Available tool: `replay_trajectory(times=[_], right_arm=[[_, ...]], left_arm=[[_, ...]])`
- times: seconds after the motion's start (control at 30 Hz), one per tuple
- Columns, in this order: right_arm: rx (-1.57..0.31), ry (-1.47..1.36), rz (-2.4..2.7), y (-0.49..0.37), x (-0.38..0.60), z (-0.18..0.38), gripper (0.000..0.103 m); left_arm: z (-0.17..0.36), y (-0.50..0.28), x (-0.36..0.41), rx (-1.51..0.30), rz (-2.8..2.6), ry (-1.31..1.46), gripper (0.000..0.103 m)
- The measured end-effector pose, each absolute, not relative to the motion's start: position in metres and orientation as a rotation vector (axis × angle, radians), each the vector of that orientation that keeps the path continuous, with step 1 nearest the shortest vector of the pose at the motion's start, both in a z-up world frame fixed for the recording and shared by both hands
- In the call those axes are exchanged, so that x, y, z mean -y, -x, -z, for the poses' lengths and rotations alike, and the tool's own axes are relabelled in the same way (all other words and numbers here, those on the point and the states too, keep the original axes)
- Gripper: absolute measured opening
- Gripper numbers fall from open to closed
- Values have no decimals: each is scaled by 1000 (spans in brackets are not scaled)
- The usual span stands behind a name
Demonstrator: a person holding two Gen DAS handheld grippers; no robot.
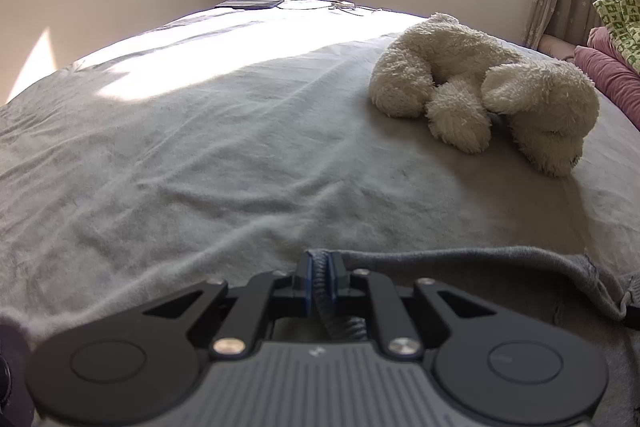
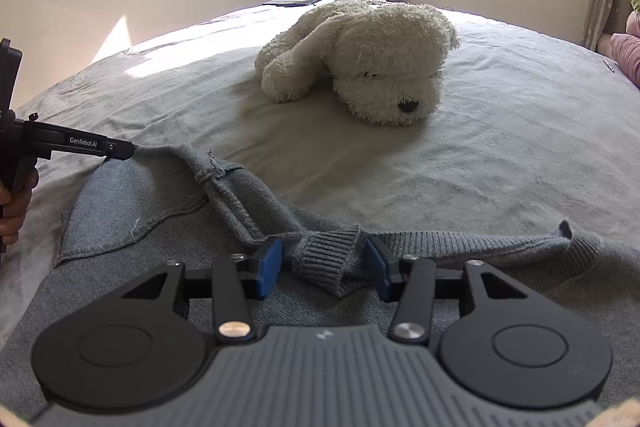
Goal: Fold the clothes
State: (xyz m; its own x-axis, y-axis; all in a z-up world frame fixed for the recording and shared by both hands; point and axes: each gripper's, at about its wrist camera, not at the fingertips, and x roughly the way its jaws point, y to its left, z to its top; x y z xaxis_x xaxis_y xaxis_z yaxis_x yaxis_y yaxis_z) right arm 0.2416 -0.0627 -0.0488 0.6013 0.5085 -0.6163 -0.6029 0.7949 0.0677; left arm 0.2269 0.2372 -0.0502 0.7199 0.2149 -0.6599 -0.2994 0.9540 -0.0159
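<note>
Spread jaws of the right gripper (image 2: 324, 261) straddle the ribbed cuff (image 2: 326, 259) of the grey sweater (image 2: 132, 195) on the bed (image 2: 500, 155), while the left gripper (image 1: 319, 273) pinches its edge, so lifting now could drag the loose sleeve askew.

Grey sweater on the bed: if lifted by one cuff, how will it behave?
Likely floppy: the sweater already sags in folds where the left claw pinches its edge. Probably grippy, not slippery; the ribbed cuff between the right claw's open pads looks coarse-knit. It may drag on the fuzzy bedsheet.
</note>
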Motion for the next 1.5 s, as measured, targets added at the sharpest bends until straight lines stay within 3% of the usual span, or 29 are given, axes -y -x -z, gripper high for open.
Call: replay_trajectory(times=[0.57,0.63,0.77,0.83,1.07,1.27,1.5], right_arm=[[-709,141,-735,-287,71,50,56],[-717,100,-744,-293,73,51,53],[-671,10,-687,-291,77,48,18],[-622,0,-638,-288,76,45,9],[-468,113,-481,-297,50,37,7],[-513,291,-406,-317,23,64,7],[-456,175,-426,-309,50,47,8]], left_arm=[[52,-227,-238,-714,-280,130,10],[52,-227,-239,-714,-278,136,10],[52,-227,-239,-707,-282,141,8],[51,-227,-237,-703,-283,135,5],[46,-223,-237,-662,-270,142,4],[51,-227,-235,-680,-290,108,4],[44,-219,-248,-653,-254,204,4]])
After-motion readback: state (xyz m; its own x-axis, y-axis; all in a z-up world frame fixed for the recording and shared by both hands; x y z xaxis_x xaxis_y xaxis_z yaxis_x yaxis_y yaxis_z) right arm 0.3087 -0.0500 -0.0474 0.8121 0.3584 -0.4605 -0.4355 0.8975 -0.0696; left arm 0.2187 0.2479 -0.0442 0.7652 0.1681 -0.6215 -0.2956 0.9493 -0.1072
